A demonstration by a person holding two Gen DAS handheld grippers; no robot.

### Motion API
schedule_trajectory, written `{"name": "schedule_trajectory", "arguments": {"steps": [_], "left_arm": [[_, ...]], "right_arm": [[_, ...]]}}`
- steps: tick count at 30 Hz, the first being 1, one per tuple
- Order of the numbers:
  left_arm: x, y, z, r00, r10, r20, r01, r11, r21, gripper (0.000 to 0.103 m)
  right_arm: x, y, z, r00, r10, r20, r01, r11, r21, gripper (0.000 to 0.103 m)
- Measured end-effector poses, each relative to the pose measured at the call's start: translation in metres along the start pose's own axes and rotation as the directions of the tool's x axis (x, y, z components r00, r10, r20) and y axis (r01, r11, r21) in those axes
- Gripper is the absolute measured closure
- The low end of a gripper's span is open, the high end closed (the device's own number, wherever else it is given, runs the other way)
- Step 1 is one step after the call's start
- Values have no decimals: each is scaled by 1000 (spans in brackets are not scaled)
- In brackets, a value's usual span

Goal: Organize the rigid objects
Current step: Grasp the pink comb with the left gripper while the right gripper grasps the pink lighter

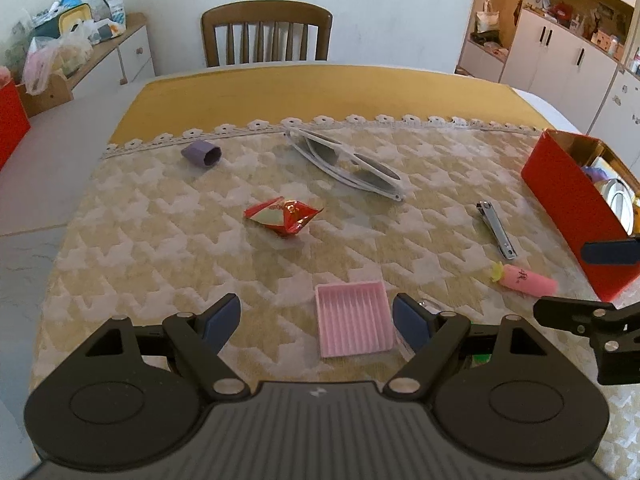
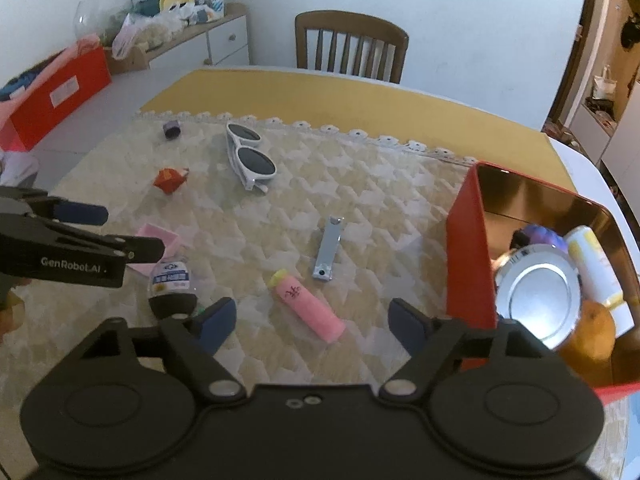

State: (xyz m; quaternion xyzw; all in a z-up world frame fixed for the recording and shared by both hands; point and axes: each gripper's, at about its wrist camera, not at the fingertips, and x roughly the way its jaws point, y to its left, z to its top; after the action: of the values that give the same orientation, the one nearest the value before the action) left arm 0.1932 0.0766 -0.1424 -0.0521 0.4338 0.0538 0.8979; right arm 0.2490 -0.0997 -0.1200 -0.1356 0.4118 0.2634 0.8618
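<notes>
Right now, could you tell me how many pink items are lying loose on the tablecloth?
2: a pink ribbed tray between the left gripper's open fingers, and a pink tube between the right gripper's. Others may hide behind the grippers.

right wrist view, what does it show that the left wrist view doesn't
Only the right wrist view shows the small dark-capped bottle and the red box's contents: a silver disc and an orange. Only the left wrist view shows the tall white cabinets. Both show the sunglasses, nail clipper, pink tube, pink tray, red wrapper and purple cap.
</notes>
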Motion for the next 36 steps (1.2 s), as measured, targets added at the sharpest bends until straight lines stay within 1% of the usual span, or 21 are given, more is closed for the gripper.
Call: {"name": "schedule_trajectory", "arguments": {"steps": [3,7,9,11,14,15,16,17,20,22,23,25,26,27,28,29,30,36], "left_arm": [[5,-2,3,1000,-6,1,6,1000,-3,20],[13,-4,6,1000,7,-14,-7,1000,6,20],[17,-2,5,1000,14,-21,-14,1000,4,20],[17,-4,3,1000,22,-12,-22,1000,20,20],[17,-8,-1,999,33,1,-33,998,46,20],[16,-8,-3,999,34,6,-34,998,46,20],[15,-8,-4,999,35,10,-35,998,46,20],[15,-9,-4,999,35,12,-35,998,46,20],[12,-9,-6,999,32,19,-33,998,46,26],[10,-10,-7,999,29,24,-30,998,48,35],[9,-10,-8,999,27,26,-28,998,50,38],[7,-11,-8,999,25,28,-27,998,54,47],[7,-11,-9,999,24,27,-26,998,55,49],[6,-11,-9,999,26,28,-27,998,55,53],[5,-11,-9,999,27,29,-29,998,54,59],[5,-11,-9,999,27,29,-29,998,54,61],[4,-11,-8,999,28,28,-30,998,54,63],[0,-10,-8,999,29,18,-30,998,49,63]], "right_arm": [[7,0,2,1000,-3,-8,3,1000,-19,25],[15,-1,4,1000,-5,-22,4,999,-38,32],[20,-3,4,999,-5,-33,4,999,-42,38],[23,-4,4,999,-2,-40,0,999,-44,44],[27,-3,4,999,3,-41,-5,998,-56,50],[28,-3,4,999,4,-42,-6,998,-63,50],[29,-3,4,999,5,-42,-8,998,-67,53],[30,-3,4,999,7,-43,-10,998,-70,59],[32,-3,5,999,23,-44,-26,997,-67,63],[33,-3,5,999,32,-43,-35,997,-68,67],[33,-3,6,998,37,-42,-40,997,-70,70],[33,-2,6,998,52,-45,-55,996,-68,76],[33,-1,5,997,55,-45,-58,996,-67,78],[32,0,5,998,55,-44,-58,996,-69,80],[32,0,4,997,56,-44,-59,996,-68,84],[31,1,4,997,57,-45,-60,996,-66,88],[30,1,3,998,55,-44,-58,996,-63,89],[20,-1,-3,999,48,-25,-49,998,-26,89]]}}
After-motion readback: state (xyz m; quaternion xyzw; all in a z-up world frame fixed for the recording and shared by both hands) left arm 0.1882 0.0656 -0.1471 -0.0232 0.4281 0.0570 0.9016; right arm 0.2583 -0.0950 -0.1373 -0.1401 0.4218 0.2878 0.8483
